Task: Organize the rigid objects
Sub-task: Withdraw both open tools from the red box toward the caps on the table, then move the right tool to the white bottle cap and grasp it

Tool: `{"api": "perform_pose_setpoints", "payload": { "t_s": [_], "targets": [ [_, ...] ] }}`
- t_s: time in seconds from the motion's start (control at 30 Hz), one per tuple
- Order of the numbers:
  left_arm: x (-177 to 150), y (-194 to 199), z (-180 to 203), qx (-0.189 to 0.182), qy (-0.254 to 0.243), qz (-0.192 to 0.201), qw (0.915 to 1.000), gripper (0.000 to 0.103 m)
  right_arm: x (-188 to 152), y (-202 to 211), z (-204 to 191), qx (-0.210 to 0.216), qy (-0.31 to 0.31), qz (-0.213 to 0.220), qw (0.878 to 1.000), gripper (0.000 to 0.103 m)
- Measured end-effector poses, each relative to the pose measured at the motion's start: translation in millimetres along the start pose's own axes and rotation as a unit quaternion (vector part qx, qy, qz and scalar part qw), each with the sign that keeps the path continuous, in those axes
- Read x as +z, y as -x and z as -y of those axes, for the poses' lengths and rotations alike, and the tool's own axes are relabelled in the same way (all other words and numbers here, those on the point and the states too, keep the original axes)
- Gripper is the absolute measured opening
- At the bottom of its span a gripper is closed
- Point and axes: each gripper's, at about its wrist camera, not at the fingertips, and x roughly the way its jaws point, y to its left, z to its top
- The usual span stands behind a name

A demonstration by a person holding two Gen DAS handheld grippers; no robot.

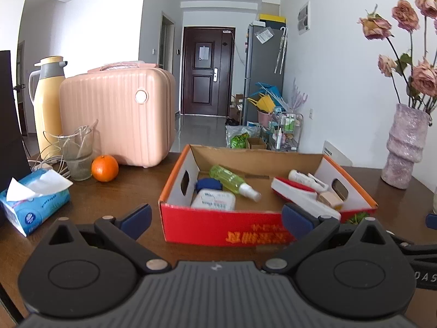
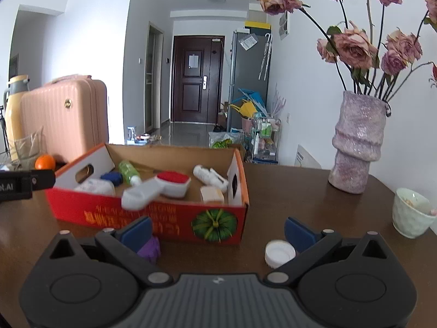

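Note:
A red cardboard box (image 1: 218, 229) (image 2: 153, 218) stands on the brown table. In it lie a green spray bottle (image 1: 232, 181) (image 2: 128, 170), a blue lid (image 1: 207, 184), a white wipes pack (image 1: 214, 199), a white tube (image 1: 303, 177) (image 2: 209, 177), a small beige box (image 1: 329, 199) (image 2: 211, 194) and a red-and-white brush (image 1: 300, 194) (image 2: 161, 187), whose handle sticks out over the front wall. My left gripper (image 1: 217, 214) is open and empty before the box. My right gripper (image 2: 218, 231) is open, with a purple object (image 2: 149, 250) and a white cap (image 2: 279, 253) on the table between its fingers.
A tissue pack (image 1: 34, 199), glass (image 1: 76, 154), orange (image 1: 104, 168), pink case (image 1: 120, 120) and yellow thermos (image 1: 47, 101) stand left. A vase of roses (image 2: 357, 145) (image 1: 404, 147) and a pale green cup (image 2: 412, 213) stand right.

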Motion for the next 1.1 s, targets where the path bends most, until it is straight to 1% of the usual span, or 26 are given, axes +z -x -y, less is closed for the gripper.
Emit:
{"api": "perform_pose_setpoints", "payload": {
  "t_s": [0.43,0.67,0.87,1.1],
  "targets": [
    [-25.0,28.4,12.8,-0.013,-0.01,-0.017,0.9997,0.103,-28.3,31.4,10.0,0.002,-0.015,-0.007,1.0,0.103],
    [-33.7,36.0,18.5,-0.021,-0.012,-0.027,0.9993,0.103,-41.1,42.4,16.4,-0.002,-0.027,-0.011,1.0,0.103],
    [-39.2,34.4,22.3,-0.028,-0.016,-0.036,0.9988,0.103,-48.6,43.2,23.7,-0.014,-0.038,-0.018,0.999,0.103],
    [-40.5,27.4,18.5,-0.028,-0.003,-0.05,0.9984,0.103,-48.8,34.4,34.2,-0.016,-0.052,-0.016,0.998,0.103]
  ]
}}
